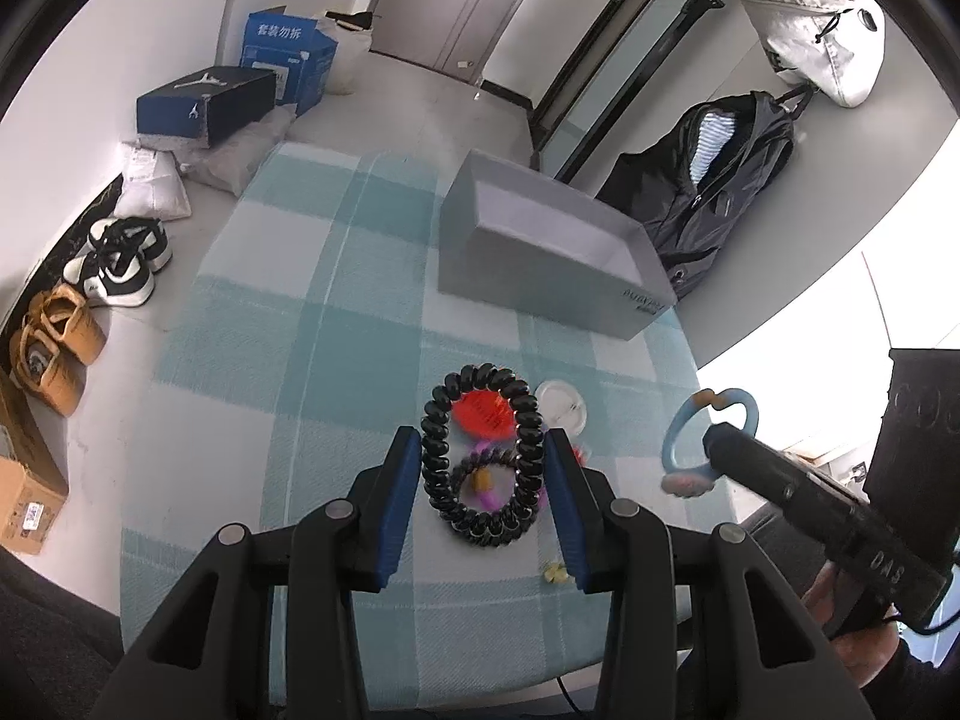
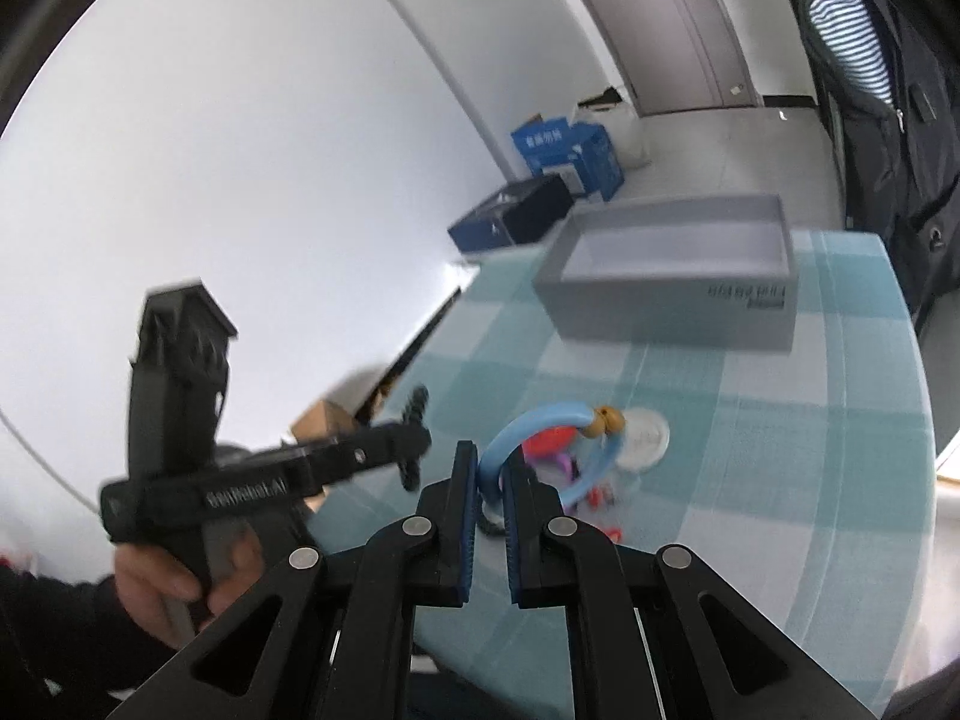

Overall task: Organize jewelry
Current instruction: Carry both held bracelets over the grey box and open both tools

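My left gripper [image 1: 483,450] is shut on a black coiled bracelet [image 1: 480,456] and holds it upright between its blue pads above the table. My right gripper [image 2: 491,480] is shut on a light blue ring bracelet [image 2: 543,450] with tan beads, lifted off the table; it also shows in the left wrist view [image 1: 708,441]. On the checked cloth lie a red piece [image 1: 486,414], a white round piece [image 1: 561,405], a purple piece [image 1: 486,480] and a small yellow piece [image 1: 555,573]. An open grey box [image 1: 540,246] stands at the far side, also seen in the right wrist view [image 2: 678,276].
The round table [image 1: 288,360] has a teal and white checked cloth. Shoes [image 1: 120,261], cardboard and blue boxes [image 1: 288,57] sit on the floor to the left. A dark jacket [image 1: 714,186] and a white bag [image 1: 816,30] hang at the right.
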A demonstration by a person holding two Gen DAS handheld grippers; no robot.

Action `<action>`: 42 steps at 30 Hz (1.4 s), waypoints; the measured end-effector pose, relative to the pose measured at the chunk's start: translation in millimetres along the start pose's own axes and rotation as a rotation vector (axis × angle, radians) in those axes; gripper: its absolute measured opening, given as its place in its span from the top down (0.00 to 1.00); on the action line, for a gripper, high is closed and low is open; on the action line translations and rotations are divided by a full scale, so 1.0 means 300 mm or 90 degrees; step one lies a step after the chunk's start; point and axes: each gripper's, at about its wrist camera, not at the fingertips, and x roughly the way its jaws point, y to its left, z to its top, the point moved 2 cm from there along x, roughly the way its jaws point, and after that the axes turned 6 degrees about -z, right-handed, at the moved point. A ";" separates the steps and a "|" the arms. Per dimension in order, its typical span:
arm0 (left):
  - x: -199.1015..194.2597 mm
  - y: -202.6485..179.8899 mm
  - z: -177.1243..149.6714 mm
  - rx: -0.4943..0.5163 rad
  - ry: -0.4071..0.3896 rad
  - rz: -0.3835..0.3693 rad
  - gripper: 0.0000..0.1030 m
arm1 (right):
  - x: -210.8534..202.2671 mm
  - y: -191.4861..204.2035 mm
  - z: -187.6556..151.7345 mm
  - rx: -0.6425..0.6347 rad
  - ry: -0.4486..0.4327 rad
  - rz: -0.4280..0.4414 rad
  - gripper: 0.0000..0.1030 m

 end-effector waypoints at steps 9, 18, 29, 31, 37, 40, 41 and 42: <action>0.024 -0.058 0.153 0.023 -0.010 -0.024 0.65 | 0.004 -0.049 0.192 0.016 -0.031 0.011 0.93; 0.136 -0.110 0.327 0.051 0.007 -0.034 0.65 | 0.082 -0.135 0.389 0.049 -0.031 0.023 0.93; 0.311 -0.091 0.418 0.047 0.077 -0.035 0.65 | 0.222 -0.289 0.463 0.107 0.045 -0.010 0.93; 0.325 -0.085 0.422 0.045 0.084 -0.035 0.65 | 0.238 -0.310 0.465 0.114 0.054 -0.016 0.93; 0.365 -0.078 0.445 0.043 0.097 -0.030 0.65 | 0.285 -0.348 0.474 0.123 0.075 -0.027 0.93; 0.377 -0.074 0.453 0.042 0.103 -0.037 0.65 | 0.300 -0.352 0.480 0.124 0.080 -0.030 0.93; 0.380 -0.074 0.456 0.043 0.103 -0.037 0.65 | 0.306 -0.352 0.484 0.123 0.082 -0.033 0.92; 0.382 -0.071 0.457 0.042 0.105 -0.041 0.65 | 0.313 -0.353 0.486 0.122 0.086 -0.036 0.92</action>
